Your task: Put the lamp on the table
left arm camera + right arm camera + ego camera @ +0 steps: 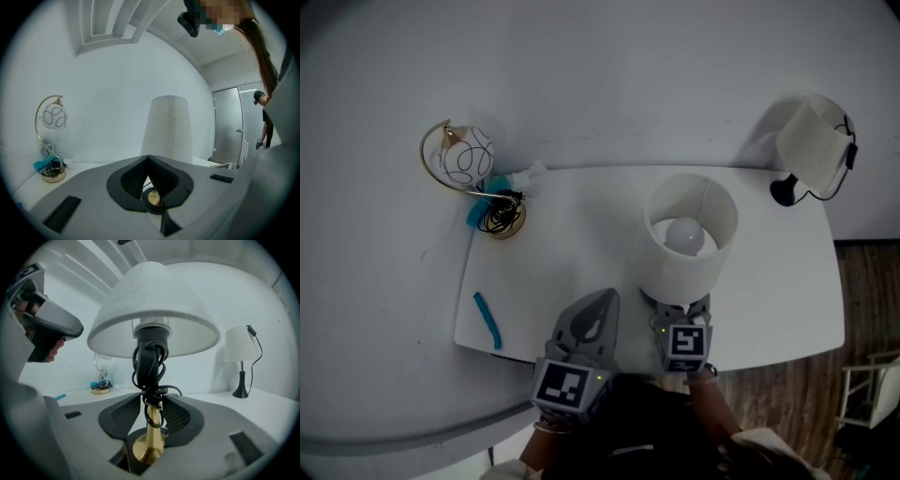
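Left tool, in the head view, is over the front of the white worktop, just beside the lamp. The lamp stands near the front edge, and its shade hides the tips of the right tool.

The left gripper view shows that tool's jaws pressed together with nothing in them, and the shade rises behind.

In the right gripper view the right tool is spread. Its pads sit either side of the brass stem without pressing it, and the coiled cord hangs just above.

The placing looks done. The danger lies in backing out: a skewed pull could snag the cord or nudge the stem. Top-heavy and so near the edge, the lamp could then tip off.
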